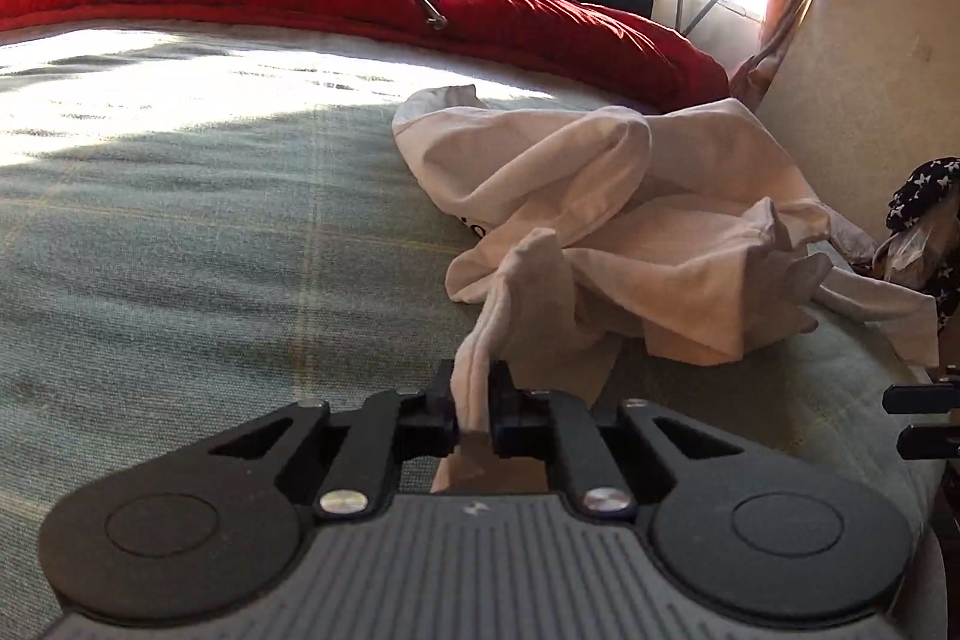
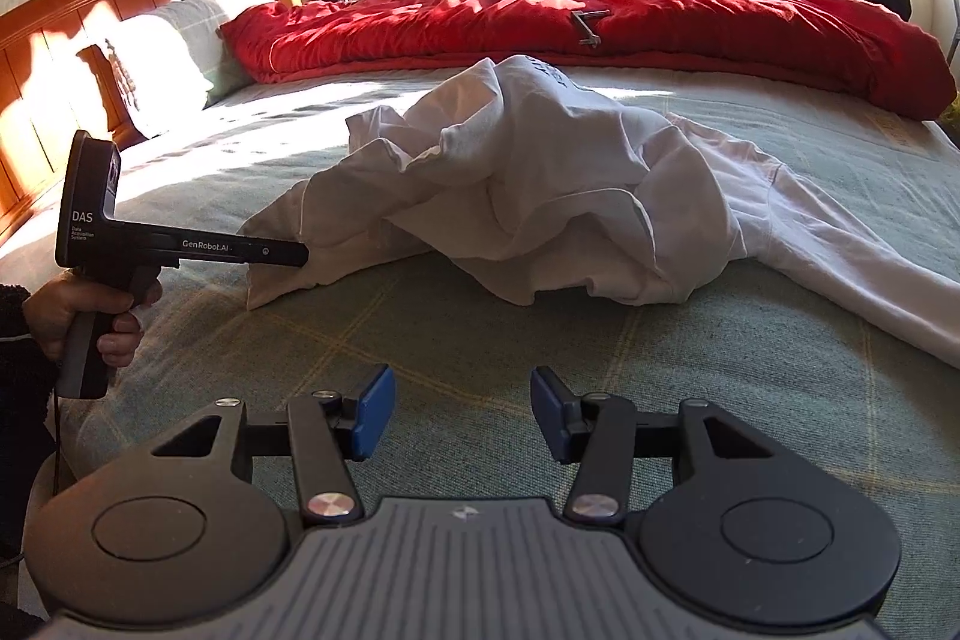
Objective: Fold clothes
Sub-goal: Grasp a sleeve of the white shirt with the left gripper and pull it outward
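Left gripper (image 1: 474, 403) pinches white garment (image 2: 540, 184); right gripper (image 2: 462, 412) gapes empty, red duvet (image 2: 600, 22) behind

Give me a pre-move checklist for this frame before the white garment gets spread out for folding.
1. Left hand-held gripper clamped on an edge of the white sweatshirt: ok.
2. Right hand-held gripper open, nothing between its blue pads: ok.
3. Sweatshirt flat: not ok, bunched in a heap.
4. Long sleeve free to grab: ok, trailing across the green bedspread.
5. Red duvet apart from the sweatshirt: ok.
6. Which edge the left holds: cannot tell.
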The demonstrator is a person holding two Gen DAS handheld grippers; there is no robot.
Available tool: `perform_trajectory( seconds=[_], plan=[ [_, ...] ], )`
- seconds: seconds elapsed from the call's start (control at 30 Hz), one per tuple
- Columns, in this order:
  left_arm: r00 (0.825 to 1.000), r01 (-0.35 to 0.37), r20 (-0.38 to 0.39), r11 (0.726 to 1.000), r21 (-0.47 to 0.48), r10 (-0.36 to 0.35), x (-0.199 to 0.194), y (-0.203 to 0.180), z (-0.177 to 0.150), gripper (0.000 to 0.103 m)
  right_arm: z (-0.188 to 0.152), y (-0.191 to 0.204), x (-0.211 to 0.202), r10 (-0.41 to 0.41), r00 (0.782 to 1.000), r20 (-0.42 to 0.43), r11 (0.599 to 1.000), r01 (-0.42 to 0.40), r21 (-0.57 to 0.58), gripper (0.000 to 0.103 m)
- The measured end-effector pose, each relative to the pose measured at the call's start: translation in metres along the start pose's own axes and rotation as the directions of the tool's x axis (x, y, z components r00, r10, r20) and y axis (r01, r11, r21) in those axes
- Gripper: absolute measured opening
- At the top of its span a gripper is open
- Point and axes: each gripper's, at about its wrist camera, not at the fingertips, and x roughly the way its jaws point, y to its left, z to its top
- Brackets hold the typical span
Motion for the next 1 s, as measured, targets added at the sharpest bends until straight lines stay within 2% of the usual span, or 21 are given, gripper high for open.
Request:
perform_trajectory(
  seconds=[0.07, 0.23, 0.37, 0.5, 0.63, 0.83, 0.93, 1.0],
  plan=[
    [0.999, -0.031, 0.026, 1.0, -0.003, 0.031, -0.011, -0.002, 0.003, 0.004, 0.0, 0.003, 0.001, -0.009, 1.0, 0.002, 1.0, 0.009, -0.017, 0.059],
    [0.991, -0.107, 0.077, 0.994, -0.035, 0.109, -0.043, 0.005, 0.016, 0.003, -0.001, 0.005, -0.003, -0.004, 1.0, 0.012, 1.0, 0.004, -0.017, 0.06],
    [0.973, -0.198, 0.106, 0.978, -0.073, 0.205, -0.076, 0.031, 0.027, 0.003, -0.002, 0.002, -0.008, -0.007, 1.0, 0.025, 1.0, 0.007, -0.005, 0.06],
    [0.943, -0.298, 0.116, 0.945, -0.134, 0.313, -0.105, 0.063, 0.033, 0.003, -0.002, 0.001, -0.011, -0.004, 0.999, 0.034, 1.0, 0.004, 0.007, 0.06],
    [0.907, -0.377, 0.11, 0.901, -0.216, 0.406, -0.13, 0.098, 0.035, 0.003, -0.002, 0.002, -0.013, -0.003, 0.999, 0.041, 1.0, 0.003, 0.006, 0.06],
    [0.866, -0.438, 0.092, 0.834, -0.336, 0.492, -0.159, 0.146, 0.037, 0.003, -0.002, 0.003, -0.014, -0.006, 0.999, 0.046, 1.0, 0.006, 0.005, 0.061],
    [0.841, -0.472, 0.092, 0.805, -0.358, 0.534, -0.171, 0.163, 0.041, 0.003, -0.001, 0.003, -0.014, -0.013, 0.999, 0.045, 1.0, 0.012, 0.007, 0.061],
    [0.829, -0.485, 0.096, 0.795, -0.363, 0.55, -0.177, 0.171, 0.046, 0.003, -0.001, 0.002, -0.014, -0.015, 0.999, 0.044, 1.0, 0.014, 0.012, 0.061]
  ],
)
